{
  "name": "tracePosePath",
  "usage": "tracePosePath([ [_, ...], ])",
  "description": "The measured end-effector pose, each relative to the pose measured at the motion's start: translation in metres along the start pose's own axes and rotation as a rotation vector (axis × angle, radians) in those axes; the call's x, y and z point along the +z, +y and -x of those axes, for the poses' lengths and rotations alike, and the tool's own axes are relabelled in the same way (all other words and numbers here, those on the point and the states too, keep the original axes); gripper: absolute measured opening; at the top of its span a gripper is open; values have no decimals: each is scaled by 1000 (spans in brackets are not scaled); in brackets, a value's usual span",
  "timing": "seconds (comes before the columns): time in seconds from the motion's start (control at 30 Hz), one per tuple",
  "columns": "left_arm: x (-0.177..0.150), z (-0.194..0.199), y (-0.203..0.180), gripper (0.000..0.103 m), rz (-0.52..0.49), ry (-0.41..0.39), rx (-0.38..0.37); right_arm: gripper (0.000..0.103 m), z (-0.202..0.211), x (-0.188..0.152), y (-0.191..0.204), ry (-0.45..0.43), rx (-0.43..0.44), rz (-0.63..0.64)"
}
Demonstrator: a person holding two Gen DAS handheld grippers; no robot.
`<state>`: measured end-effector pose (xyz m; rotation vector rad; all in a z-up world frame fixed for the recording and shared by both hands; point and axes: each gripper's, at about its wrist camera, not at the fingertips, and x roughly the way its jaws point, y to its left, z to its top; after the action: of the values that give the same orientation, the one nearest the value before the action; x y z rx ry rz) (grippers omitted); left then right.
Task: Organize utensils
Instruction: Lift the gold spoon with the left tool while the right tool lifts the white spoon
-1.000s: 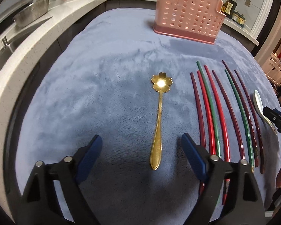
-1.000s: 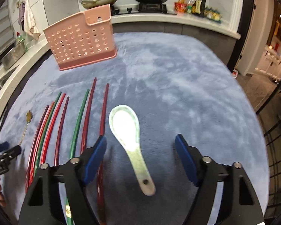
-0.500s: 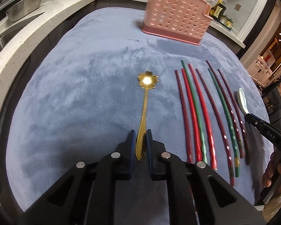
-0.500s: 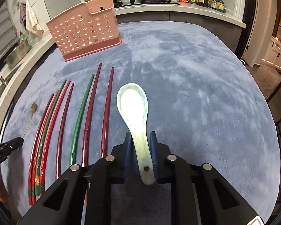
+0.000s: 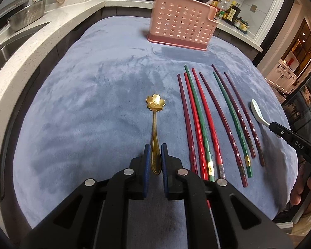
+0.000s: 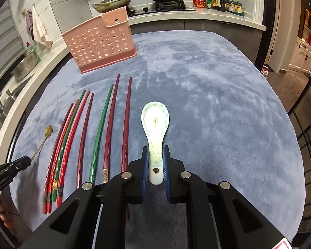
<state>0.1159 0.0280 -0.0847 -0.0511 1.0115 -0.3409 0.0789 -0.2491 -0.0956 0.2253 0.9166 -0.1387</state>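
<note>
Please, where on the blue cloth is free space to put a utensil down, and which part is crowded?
Free: the wide cloth right of the ceramic spoon, up to the table's far edge; also the cloth left of the gold spoon, toward the white counter. Crowded: the row of chopsticks between the two spoons. The pink basket stands behind them.

- The rack (image 5: 181, 30) stands near the cloth's (image 5: 83, 103) far edge.
- The chopsticks (image 5: 207, 120) lie side by side toward the near edge.
- The flower spoon (image 5: 154, 124) lies left of them.
- The ceramic spoon (image 6: 155, 132) lies right of them.
</note>
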Motion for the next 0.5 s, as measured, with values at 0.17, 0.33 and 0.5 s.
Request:
tracePosePath([
  [0.17,-3,7,3,9,11,3,8,12,0,-11,-3,29,4,-12],
  [0.33,6,23,4,0,9,-38,2,12,18,-9,-3,2,9,-17],
  [0.5,16,27,2,0,2,-57,-3,12,34,4,-1,-44,9,-14],
])
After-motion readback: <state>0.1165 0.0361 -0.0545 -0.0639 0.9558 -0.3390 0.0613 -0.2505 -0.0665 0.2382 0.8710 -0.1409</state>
